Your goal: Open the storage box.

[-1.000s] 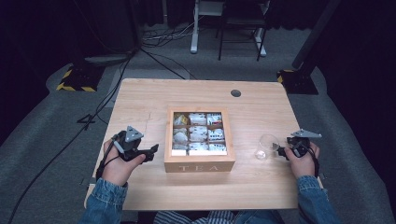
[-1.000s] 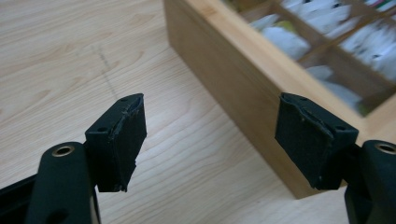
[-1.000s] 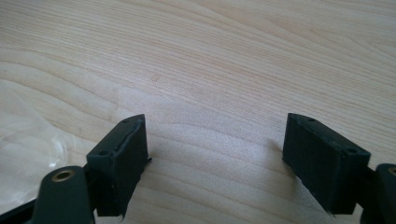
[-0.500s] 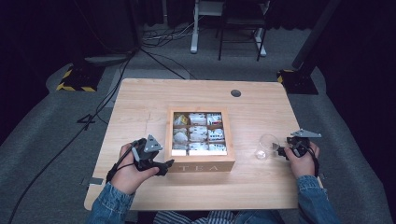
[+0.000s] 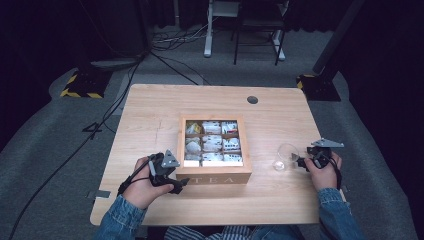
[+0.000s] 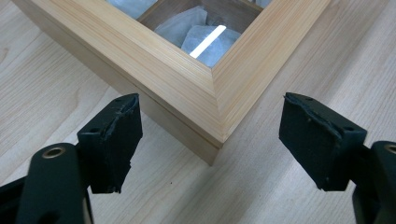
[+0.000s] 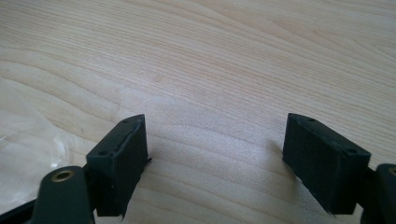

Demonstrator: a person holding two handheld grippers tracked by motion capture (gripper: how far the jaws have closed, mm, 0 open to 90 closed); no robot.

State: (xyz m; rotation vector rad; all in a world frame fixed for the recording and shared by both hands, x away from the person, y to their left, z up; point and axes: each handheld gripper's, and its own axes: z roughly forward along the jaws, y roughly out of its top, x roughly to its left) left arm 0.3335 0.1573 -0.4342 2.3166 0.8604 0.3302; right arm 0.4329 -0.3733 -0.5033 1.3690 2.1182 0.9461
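Note:
A wooden tea box (image 5: 225, 178) marked TEA sits mid-table, its lid off and its compartments full of tea bags (image 5: 212, 142). My left gripper (image 5: 182, 184) lies at the box's near left corner, open. In the left gripper view that box corner (image 6: 212, 116) points in between my left gripper's (image 6: 210, 100) wide jaws, which have just been closing slightly, and neither pad touches the wood. My right gripper (image 5: 300, 162) rests open on the table at the right, next to a clear glass cup (image 5: 285, 156). In the right gripper view nothing lies between my right gripper's (image 7: 215, 119) jaws.
The clear cup's edge (image 7: 23, 140) shows at the left of the right gripper view. A round cable hole (image 5: 252, 99) sits near the table's far edge. Cables, a chair base and stands lie on the floor beyond the table (image 5: 150, 115).
My left hand has moved right and slightly down, from the table's left side up to the box's near left corner. The right hand has stayed put.

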